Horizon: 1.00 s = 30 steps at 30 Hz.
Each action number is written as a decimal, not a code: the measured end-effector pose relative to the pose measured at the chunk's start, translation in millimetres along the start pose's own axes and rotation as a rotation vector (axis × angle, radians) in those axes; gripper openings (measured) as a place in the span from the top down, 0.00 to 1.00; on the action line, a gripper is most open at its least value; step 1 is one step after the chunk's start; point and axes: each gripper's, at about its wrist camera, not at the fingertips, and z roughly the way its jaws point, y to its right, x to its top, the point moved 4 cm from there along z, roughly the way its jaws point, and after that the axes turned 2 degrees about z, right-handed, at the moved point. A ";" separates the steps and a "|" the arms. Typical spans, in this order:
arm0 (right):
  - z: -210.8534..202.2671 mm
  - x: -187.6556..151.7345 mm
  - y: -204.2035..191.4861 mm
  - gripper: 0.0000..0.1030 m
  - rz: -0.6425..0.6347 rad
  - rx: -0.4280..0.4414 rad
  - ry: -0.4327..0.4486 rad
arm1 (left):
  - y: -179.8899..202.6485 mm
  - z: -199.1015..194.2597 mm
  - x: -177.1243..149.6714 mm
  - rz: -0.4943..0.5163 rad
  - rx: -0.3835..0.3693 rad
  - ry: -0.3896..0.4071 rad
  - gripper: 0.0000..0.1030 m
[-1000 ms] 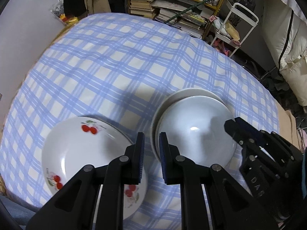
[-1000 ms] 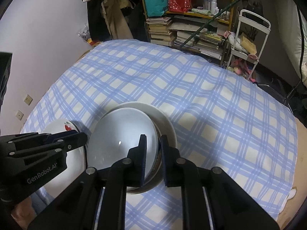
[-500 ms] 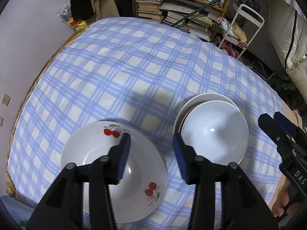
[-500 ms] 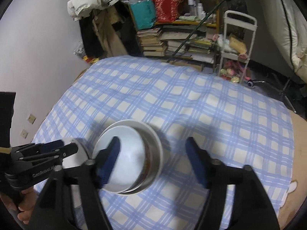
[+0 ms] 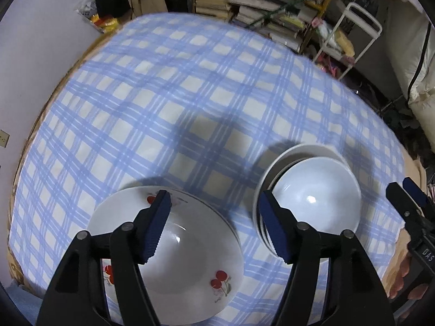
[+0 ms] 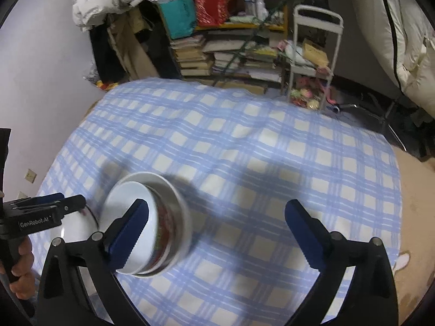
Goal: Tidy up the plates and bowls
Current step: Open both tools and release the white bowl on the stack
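Observation:
A white plate with red cherries point(image 5: 190, 266) lies on the blue checked tablecloth point(image 5: 190, 103) at the front left. Right of it stand stacked white bowls point(image 5: 315, 190), nested one in another; they also show in the right wrist view point(image 6: 163, 217). My left gripper point(image 5: 214, 225) is open and empty, raised above the gap between plate and bowls. My right gripper point(image 6: 217, 225) is open and empty, raised to the right of the bowls. The plate is mostly hidden in the right wrist view.
The table's front edge is close below both grippers. Behind the table stand a shelf of books point(image 6: 231, 51), a white metal cart point(image 6: 312, 62) and hanging clothes point(image 6: 108, 2). A wall runs along the left side.
Both grippers opened from shut and rose away from the dishes. The right gripper let go of the top bowl's rim; the bowls now sit nested on the cloth.

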 end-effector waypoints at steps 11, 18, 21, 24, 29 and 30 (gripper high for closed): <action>26.0 -12.3 6.8 0.00 0.028 0.029 -0.136 | 3.5 19.8 -4.3 -0.003 -0.055 -0.031 0.35; 37.3 -17.6 7.0 0.00 0.037 0.024 -0.182 | 6.3 19.7 0.9 0.027 -0.034 -0.025 0.35; 40.9 -18.5 6.6 0.00 0.045 0.027 -0.196 | 7.4 21.5 1.7 0.041 -0.029 -0.024 0.35; 42.8 -18.8 6.6 0.00 0.047 0.023 -0.203 | 6.6 25.5 2.1 0.037 -0.025 -0.030 0.35; 46.9 -21.2 3.7 0.10 0.040 0.035 -0.227 | 7.0 29.6 1.0 0.042 -0.015 -0.030 0.35; 48.3 -22.2 3.0 0.12 0.037 0.038 -0.236 | 7.8 29.6 0.7 0.045 -0.013 -0.028 0.35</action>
